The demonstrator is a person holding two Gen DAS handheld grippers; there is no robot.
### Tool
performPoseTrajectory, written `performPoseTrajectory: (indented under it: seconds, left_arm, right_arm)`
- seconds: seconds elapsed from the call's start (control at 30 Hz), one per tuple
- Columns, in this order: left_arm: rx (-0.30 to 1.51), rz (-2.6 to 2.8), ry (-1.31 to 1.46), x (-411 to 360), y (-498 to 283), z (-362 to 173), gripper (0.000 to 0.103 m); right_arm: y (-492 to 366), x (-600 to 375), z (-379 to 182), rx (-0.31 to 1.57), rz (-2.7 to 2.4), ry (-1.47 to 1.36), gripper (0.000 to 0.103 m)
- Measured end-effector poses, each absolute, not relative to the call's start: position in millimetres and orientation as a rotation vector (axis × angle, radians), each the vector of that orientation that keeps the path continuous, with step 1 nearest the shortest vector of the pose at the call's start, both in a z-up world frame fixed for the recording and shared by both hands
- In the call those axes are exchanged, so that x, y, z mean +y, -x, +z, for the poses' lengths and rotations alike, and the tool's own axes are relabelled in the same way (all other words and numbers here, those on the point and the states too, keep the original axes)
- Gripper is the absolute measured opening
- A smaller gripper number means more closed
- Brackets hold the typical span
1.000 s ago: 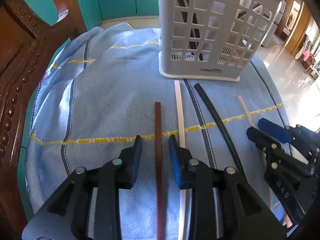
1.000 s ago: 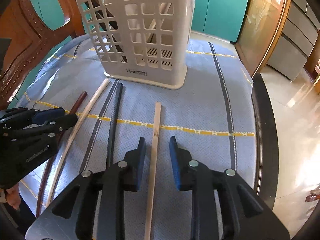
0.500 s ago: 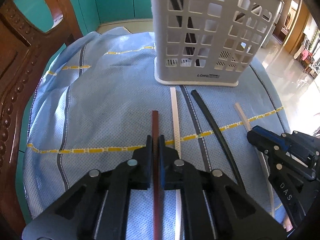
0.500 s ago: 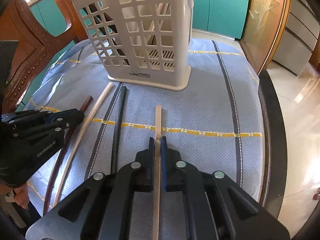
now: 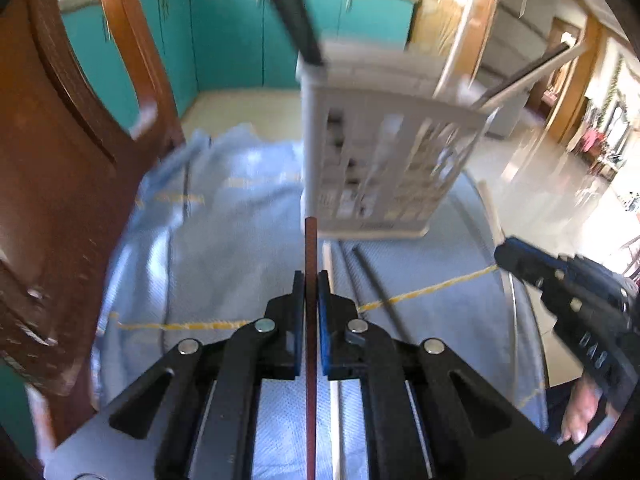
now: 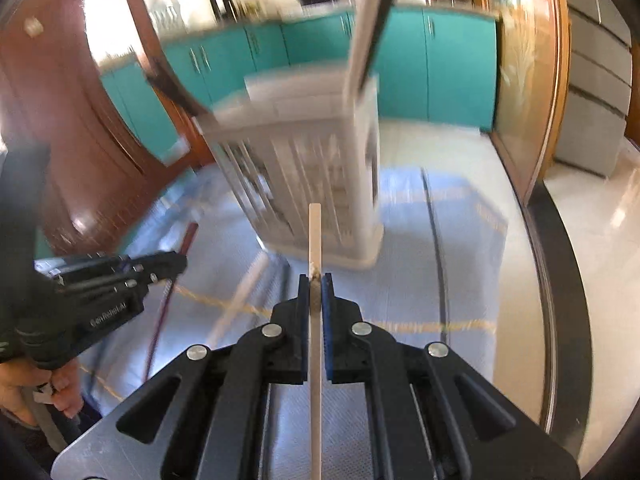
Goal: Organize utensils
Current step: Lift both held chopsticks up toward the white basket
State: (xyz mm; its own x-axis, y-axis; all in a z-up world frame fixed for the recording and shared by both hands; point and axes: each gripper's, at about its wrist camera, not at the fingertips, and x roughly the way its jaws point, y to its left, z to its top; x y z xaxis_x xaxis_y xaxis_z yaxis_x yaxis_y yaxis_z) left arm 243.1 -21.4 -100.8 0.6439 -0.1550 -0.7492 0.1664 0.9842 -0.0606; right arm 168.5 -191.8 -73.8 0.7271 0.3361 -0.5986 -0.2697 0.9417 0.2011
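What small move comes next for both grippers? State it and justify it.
Probably carry both sticks up toward the white basket's open top. The left gripper clamps the brown chopstick, the right gripper the pale chopstick, both pointing at its side.

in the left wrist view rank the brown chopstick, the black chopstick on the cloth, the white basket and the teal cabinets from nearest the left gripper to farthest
1. Brown chopstick: clamped in the left gripper jaws.
2. Black chopstick: lying on the cloth, just right.
3. White basket: standing ahead, slightly right.
4. Teal cabinets: along the back wall.

Bright daylight, heavy motion blur, fisheye warp w/ dark corners.
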Motion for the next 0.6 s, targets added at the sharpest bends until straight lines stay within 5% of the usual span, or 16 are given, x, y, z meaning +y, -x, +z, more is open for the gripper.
performPoseTrajectory:
  seconds: [0.3,0.6]
  left_arm:
    - [0.640,-0.247,0.043,-0.3,-205.3,-35.5,0.007]
    - [0.483,-0.260,0.076,0.7,-206.0,45.1,0.007]
  right_arm:
    - [-125.8,-228.9,14.2,0.374,0.434,-0.228,0.006]
    - [-176.8,-224.5,102.8,0.239,0.403,-0.293,0.007]
